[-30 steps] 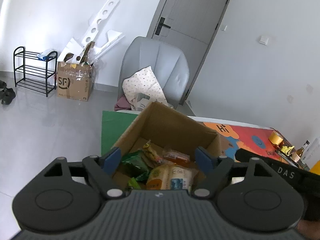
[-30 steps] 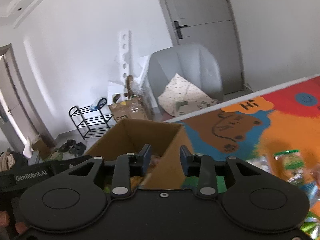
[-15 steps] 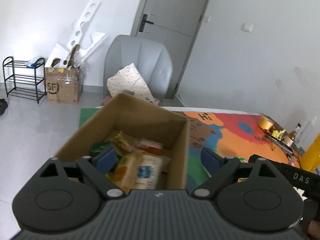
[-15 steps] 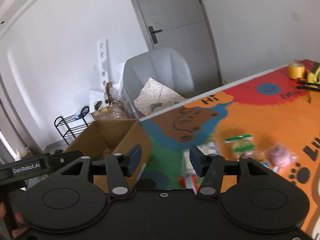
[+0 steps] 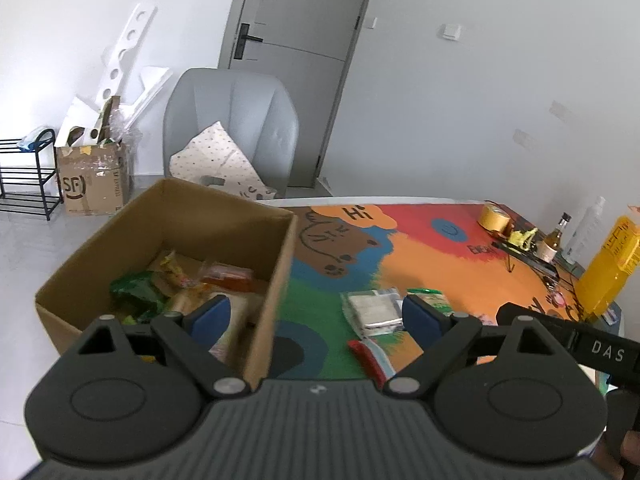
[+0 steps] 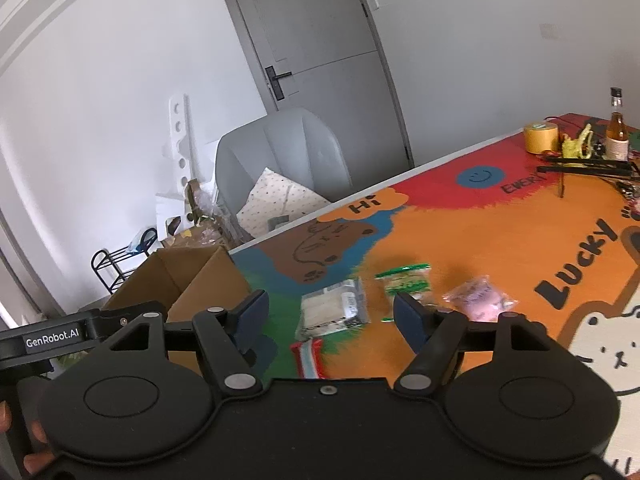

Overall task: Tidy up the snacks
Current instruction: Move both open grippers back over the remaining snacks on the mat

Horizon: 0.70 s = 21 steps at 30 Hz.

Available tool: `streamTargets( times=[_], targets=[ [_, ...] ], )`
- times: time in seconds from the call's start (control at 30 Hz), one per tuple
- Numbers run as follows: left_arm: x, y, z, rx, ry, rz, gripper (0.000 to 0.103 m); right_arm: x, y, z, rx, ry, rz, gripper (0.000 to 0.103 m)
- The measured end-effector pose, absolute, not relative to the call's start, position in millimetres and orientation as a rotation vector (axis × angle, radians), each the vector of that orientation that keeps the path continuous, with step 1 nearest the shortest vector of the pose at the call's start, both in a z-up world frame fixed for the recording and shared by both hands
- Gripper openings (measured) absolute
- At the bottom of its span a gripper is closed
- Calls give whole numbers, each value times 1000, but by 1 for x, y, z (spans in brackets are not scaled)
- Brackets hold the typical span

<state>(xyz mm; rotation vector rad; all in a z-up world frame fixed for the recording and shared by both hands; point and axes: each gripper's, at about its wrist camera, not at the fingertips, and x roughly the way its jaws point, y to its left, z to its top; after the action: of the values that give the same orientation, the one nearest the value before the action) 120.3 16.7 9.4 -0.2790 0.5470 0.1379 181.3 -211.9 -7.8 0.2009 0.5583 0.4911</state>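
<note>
Two tools sit in my views above the bright cartoon-print tabletop (image 6: 500,240). At its left end stands my cardboard box (image 5: 256,216), snack packets piled inside. My left tool (image 5: 316,316) is spread wide and empty. My right tool (image 6: 332,316) has just been opening, nothing between its pads. Loose on the mat lie a silver packet (image 6: 334,312), a green-topped bag (image 6: 404,280) and a pink pouch (image 6: 478,294).
</note>
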Motion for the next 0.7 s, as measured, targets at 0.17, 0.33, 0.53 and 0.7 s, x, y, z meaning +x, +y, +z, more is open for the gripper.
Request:
streamTargets(
  times=[0.17,0.33,0.53,0.7],
  targets=[
    [122,2,10,-260,555,114,92,178,-229,-9,208,559,481,71],
    [125,-10,5,-257,571,98,92,177,-240,-14,206,569,472,74],
    [131,-24,-6,-256,606,48,92,177,-251,-24,192,595,454,74],
    [136,-34,-18,-245,633,25,92,177,-255,-34,176,619,448,74]
  ],
)
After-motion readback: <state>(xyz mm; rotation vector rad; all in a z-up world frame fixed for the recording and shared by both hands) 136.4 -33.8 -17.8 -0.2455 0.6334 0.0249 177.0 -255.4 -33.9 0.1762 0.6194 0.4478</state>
